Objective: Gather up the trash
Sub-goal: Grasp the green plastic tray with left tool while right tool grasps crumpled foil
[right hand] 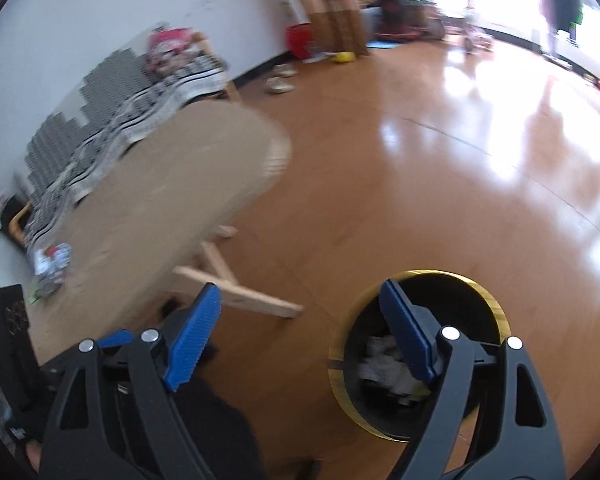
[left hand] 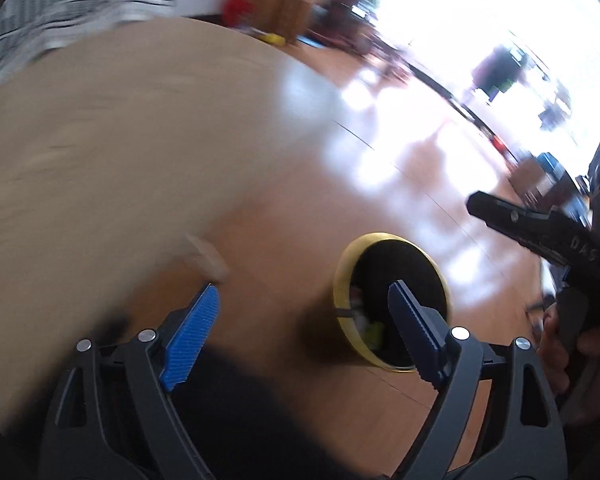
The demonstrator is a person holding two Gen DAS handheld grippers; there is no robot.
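Both grippers, L (left hand: 304, 332) & R (right hand: 300, 334): jaws apart, empty | bin (right hand: 496, 308) holds crumpled paper (right hand: 384, 354) | wrappers (right hand: 52, 264) left on table (right hand: 172, 184)

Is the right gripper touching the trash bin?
Apart. The right wrist view shows the right gripper open and empty above the trash bin on the floor.

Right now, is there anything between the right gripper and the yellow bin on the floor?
Nothing visible is in the way. The right gripper is open and empty above the wooden floor, and the yellow bin stands uncovered, with crumpled trash already inside. The table stands off to the side.
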